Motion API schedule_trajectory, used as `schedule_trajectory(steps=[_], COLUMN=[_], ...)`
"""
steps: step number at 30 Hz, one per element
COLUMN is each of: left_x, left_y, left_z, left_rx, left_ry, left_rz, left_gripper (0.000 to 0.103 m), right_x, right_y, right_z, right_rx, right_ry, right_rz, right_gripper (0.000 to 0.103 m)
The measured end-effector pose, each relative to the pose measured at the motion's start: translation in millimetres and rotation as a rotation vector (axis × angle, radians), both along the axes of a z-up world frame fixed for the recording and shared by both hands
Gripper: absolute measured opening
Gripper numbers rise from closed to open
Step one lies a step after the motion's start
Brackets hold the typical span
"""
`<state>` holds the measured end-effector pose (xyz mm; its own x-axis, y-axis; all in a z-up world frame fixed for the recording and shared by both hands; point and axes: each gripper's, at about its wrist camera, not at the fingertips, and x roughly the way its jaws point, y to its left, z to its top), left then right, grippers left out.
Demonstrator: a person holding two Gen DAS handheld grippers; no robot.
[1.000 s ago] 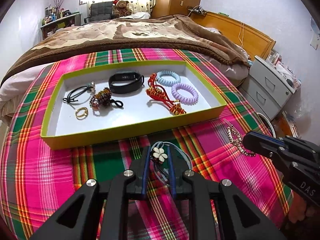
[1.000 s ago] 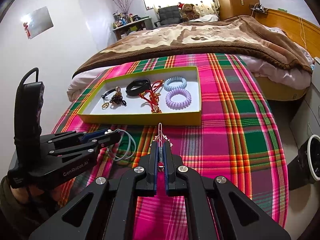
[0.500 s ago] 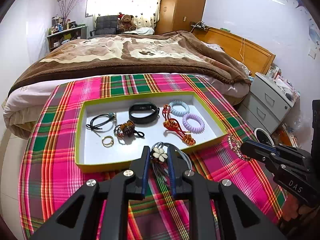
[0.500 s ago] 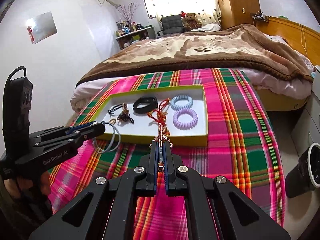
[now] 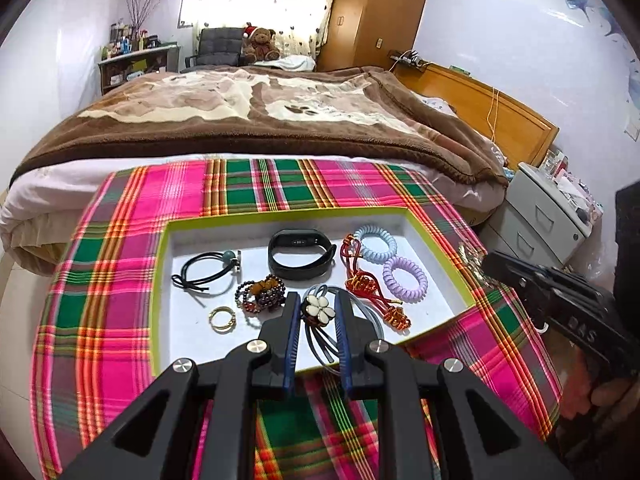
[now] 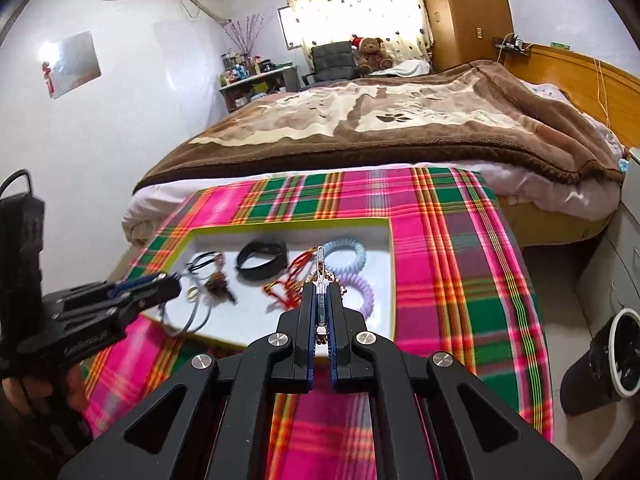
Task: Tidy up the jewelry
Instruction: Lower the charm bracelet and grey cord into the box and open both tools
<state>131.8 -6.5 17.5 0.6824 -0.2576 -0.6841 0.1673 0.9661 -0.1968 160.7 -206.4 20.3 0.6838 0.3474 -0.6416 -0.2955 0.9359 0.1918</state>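
Both tools angle downward above the tray (image 5: 160,280): left tool (image 5: 316,308) clamps a flower hair tie (image 5: 318,309), right tool (image 6: 320,300) a hair clip (image 6: 320,276).

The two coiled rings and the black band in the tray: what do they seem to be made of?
Coiled rings, blue and lilac: probably smooth plastic cord, judging by the springy spiral and soft sheen. Black band: probably matte rubber or silicone, with a glossy screen section on top.
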Motion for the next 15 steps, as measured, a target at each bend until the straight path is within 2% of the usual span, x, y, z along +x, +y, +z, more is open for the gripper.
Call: schedule_trajectory(steps=[6,15], left_x=[17.3,33.8], left_y=[-7.1,-11.3], left_z=[-17.6,-38.9], left_rx=[-0.007,0.003], left_ry=[0.043,0.093], left_rz=[-0.015,-0.020], left_gripper=[0.018,0.018], right_x=[31.1,53.7], right_y=[5.4,11.9], right_z=[-21.0,-42.9], right_rx=[-0.046,-0.086], right_ry=[0.050,0.095], right_rz=[-0.007,0.004], right_gripper=[0.004,0.004])
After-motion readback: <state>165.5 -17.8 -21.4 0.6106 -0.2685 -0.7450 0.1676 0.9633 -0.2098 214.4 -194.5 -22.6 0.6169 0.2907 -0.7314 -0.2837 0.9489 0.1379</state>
